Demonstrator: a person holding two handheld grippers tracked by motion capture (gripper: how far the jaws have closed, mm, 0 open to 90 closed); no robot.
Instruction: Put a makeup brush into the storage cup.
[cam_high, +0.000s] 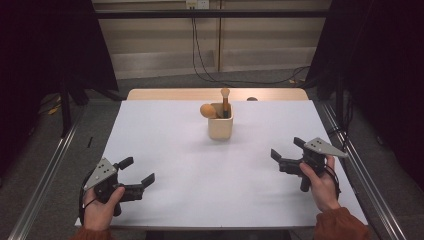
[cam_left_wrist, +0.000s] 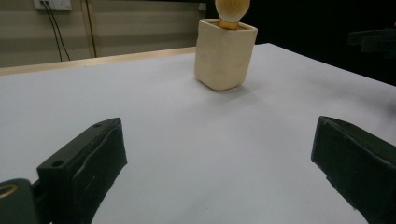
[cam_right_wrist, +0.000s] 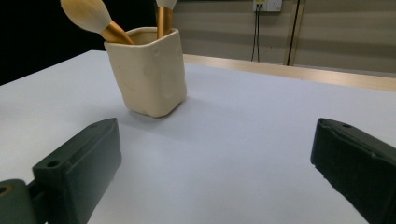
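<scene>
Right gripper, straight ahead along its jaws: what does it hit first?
Probably nothing: the right gripper, jaws open, looks over bare table. The cream cup with brushes sits left of that line; depth is uncertain.

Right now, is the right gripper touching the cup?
Apart. The high view shows bare table between the right gripper and the cup.

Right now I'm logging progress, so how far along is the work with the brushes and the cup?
Two brushes already stand in the cream cup. Nothing is in hand: the left gripper and right gripper rest open near the table's front corners. Whatever comes next hasn't begun.
</scene>
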